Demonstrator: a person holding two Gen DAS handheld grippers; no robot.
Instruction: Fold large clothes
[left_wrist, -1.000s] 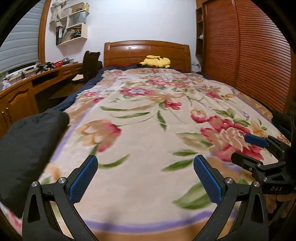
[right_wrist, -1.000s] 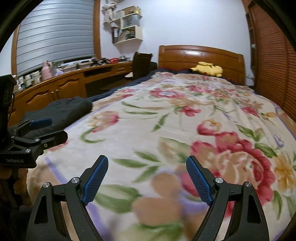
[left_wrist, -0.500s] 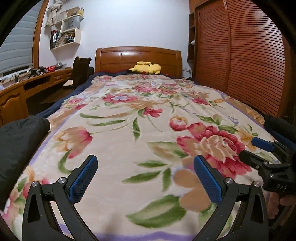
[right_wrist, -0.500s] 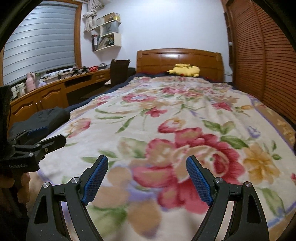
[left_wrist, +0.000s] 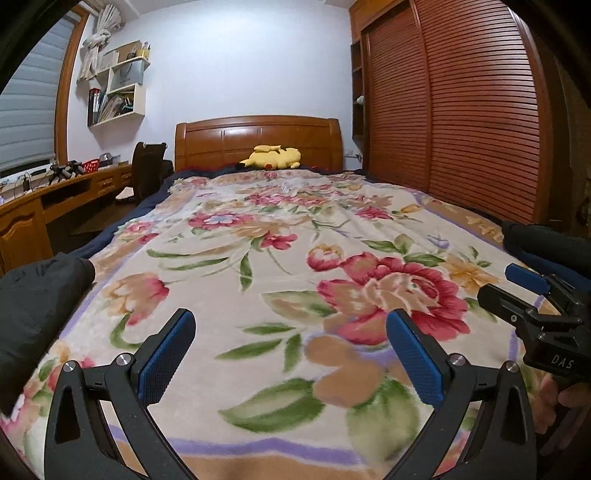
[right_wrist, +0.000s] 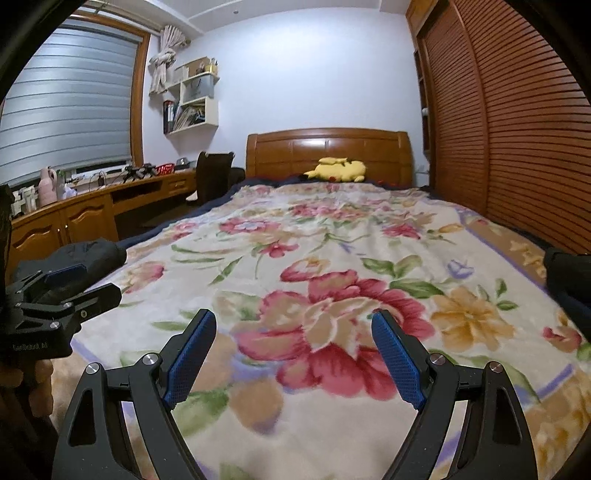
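While the dark, puffy padded garment (left_wrist: 37, 302) lies bunched at the left edge of the bed, half over the side, nothing is held in either tool. It is judged soft, bulky and light — probably slick-shelled, so a pinch on a hem, cuff or collar seam should hold better than a grab at the padding. A second dark bundle (left_wrist: 546, 243) sits at the right edge; what it is cannot be told. Between them the floral plush blanket (left_wrist: 295, 258) is spread flat. The left tool (left_wrist: 291, 356) and the right tool (right_wrist: 293, 360) are seen with jaws wide apart — empty, above the blanket's near end.
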